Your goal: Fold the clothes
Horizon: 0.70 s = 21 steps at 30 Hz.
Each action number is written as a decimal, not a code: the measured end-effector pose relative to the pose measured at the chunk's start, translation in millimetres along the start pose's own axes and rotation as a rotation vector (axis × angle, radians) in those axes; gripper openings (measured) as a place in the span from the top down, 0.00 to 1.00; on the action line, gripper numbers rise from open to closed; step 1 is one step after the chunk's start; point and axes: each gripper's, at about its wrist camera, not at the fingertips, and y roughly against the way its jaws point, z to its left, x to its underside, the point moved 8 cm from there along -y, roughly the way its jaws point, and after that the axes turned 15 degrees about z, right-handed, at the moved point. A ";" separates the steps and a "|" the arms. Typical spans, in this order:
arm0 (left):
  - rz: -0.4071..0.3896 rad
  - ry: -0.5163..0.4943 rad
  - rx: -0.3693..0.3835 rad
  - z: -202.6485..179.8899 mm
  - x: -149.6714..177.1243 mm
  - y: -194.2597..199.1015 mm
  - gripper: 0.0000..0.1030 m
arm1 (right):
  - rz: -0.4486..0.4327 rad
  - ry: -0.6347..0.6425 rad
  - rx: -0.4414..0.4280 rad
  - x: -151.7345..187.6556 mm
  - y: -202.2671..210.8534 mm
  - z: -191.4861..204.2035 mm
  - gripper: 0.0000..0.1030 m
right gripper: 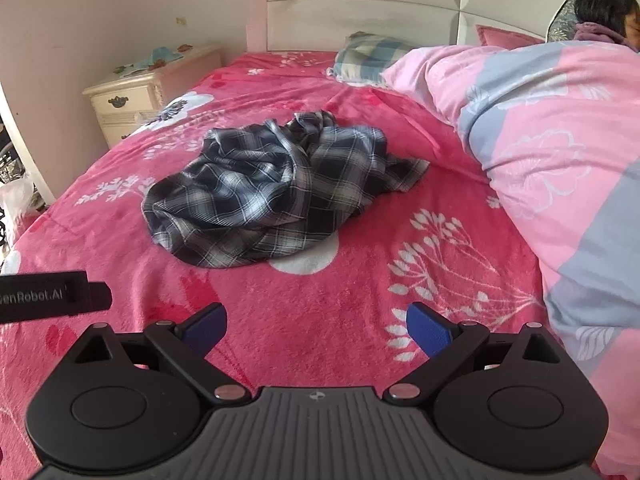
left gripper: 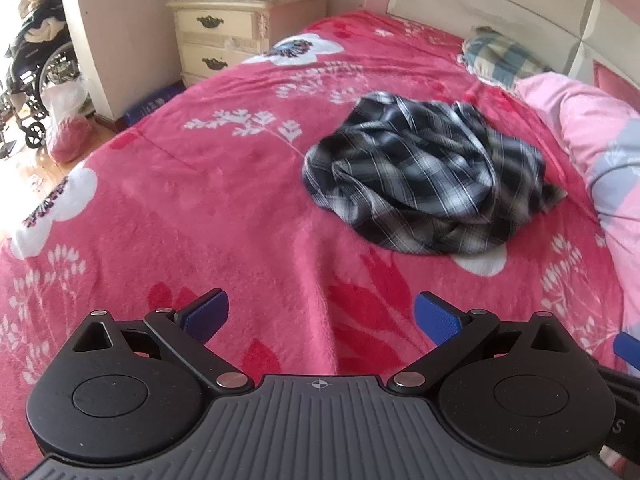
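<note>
Left gripper and right gripper hover level above the pink bed, jaws spread wide and empty, facing the crumpled plaid shirt mid-bed.

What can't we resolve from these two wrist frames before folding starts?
- Plaid garment: crumpled in both views; collar, sleeves and type buried in its own folds.
- Person under the pink quilt: right wrist view only, cut by the right edge.
- Wheelchair: left wrist view, cut by the left edge and part behind the wall.
- Nightstand top items: too small, blurred.
</note>
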 end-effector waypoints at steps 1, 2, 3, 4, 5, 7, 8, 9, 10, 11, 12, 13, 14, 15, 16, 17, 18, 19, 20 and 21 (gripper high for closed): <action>-0.005 0.000 -0.002 0.3 0.2 0.7 0.02 | -0.002 -0.002 -0.001 0.1 0.2 -0.5 0.04; -0.009 0.000 -0.005 0.6 0.3 1.5 0.02 | -0.004 -0.004 -0.002 0.3 0.5 -1.0 0.04; -0.014 -0.001 -0.007 0.8 0.5 2.2 0.02 | -0.006 -0.006 -0.004 0.4 0.7 -1.4 0.04; -0.014 -0.002 -0.010 0.2 1.3 1.7 0.02 | -0.009 -0.008 -0.005 0.5 0.9 -1.9 0.04; -0.002 -0.008 -0.011 -2.7 4.1 -2.0 0.02 | -0.011 -0.011 -0.006 0.6 1.2 -2.4 0.04; 0.022 -0.003 -0.001 -3.5 4.1 -6.5 0.02 | -0.012 -0.013 -0.007 0.7 1.5 -3.2 0.04; 0.027 -0.001 -0.006 -5.1 3.3 -6.2 0.02 | -0.008 -0.013 -0.004 -0.2 0.9 -3.3 0.04; 0.027 0.003 -0.002 -4.6 2.5 -5.8 0.02 | -0.003 -0.012 -0.001 -2.0 -0.1 -3.5 0.04; 0.023 0.003 0.001 -3.2 3.4 -5.4 0.02 | -0.002 -0.012 0.003 -3.1 -0.3 -2.9 0.04; 0.019 0.004 0.003 -2.0 4.5 -5.2 0.02 | -0.005 -0.011 0.007 -3.4 0.5 -1.1 0.04; 0.018 0.002 0.002 -1.3 6.2 -5.3 0.02 | -0.008 -0.010 0.009 -3.7 1.1 -0.2 0.04; 0.017 0.000 0.001 -0.3 7.6 -5.4 0.02 | -0.010 -0.009 0.010 -4.0 1.5 -0.3 0.04; 0.016 0.000 -0.001 1.2 8.1 -5.2 0.02 | -0.011 -0.008 0.011 -4.2 1.7 -0.5 0.04; 0.016 0.001 -0.003 2.2 8.3 -5.4 0.02 | -0.010 -0.007 0.010 -4.3 1.2 -0.7 0.04; 0.017 0.002 -0.006 2.8 8.1 -5.9 0.02 | -0.008 -0.006 0.011 -4.3 0.4 -0.5 0.04; 0.019 0.004 -0.008 3.2 7.4 -6.8 0.02 | -0.006 -0.005 0.012 -4.5 -0.4 -0.5 0.04; 0.019 0.005 -0.009 4.2 7.5 -6.9 0.02 | -0.004 -0.005 0.012 -4.7 -0.9 -0.5 0.04; 0.020 0.004 -0.010 4.7 7.7 -6.8 0.02 | -0.003 -0.004 0.012 -4.4 -1.3 -0.2 0.04; 0.020 0.003 -0.011 4.8 8.1 -6.7 0.03 | -0.003 -0.002 0.012 -4.1 -1.7 0.3 0.04; 0.021 0.002 -0.012 4.9 8.3 -6.7 0.03 | -0.002 0.000 0.013 -3.7 -2.5 0.8 0.04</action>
